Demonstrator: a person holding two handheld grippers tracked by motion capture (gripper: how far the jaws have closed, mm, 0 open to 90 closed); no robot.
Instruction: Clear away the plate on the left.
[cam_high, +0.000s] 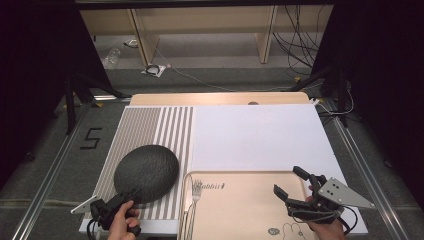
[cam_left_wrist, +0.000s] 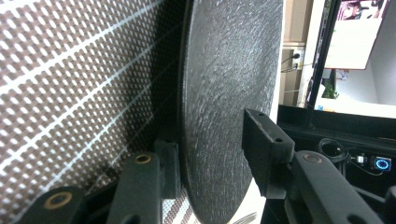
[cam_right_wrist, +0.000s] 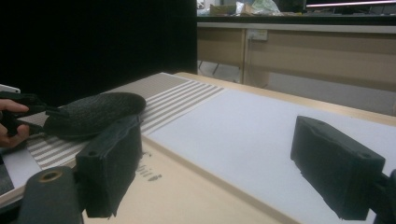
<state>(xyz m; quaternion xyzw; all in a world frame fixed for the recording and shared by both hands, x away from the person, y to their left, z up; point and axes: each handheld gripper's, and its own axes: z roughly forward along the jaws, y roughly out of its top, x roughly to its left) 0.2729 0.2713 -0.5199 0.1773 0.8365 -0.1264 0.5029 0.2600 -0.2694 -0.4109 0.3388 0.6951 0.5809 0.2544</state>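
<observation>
A: What is seen from the high view?

B: A dark round plate is seen over the striped mat, its near edge taken by the left gripper at the front of the table. The wooden tray lies just beside it, with a fork laid along its left side. The right gripper is held over the tray's right part, jaws spread, nothing between them.

A: And from the left gripper view?

B: The plate is shown edge-on between the two jaws, which stand on either face of its rim. One jaw appears pressed to the top face, the other tucked under it, so the plate is judged pinched. The mat is seen behind it.

A: The right gripper view?

B: The plate is seen tilted, its near rim raised off the mat by the left gripper. The right gripper's jaws are wide apart over the tray.

A: How far along, then?

B: The grasp is judged made and the lift barely begun. Carrying and setting the plate down are left, perhaps on the tray.
</observation>
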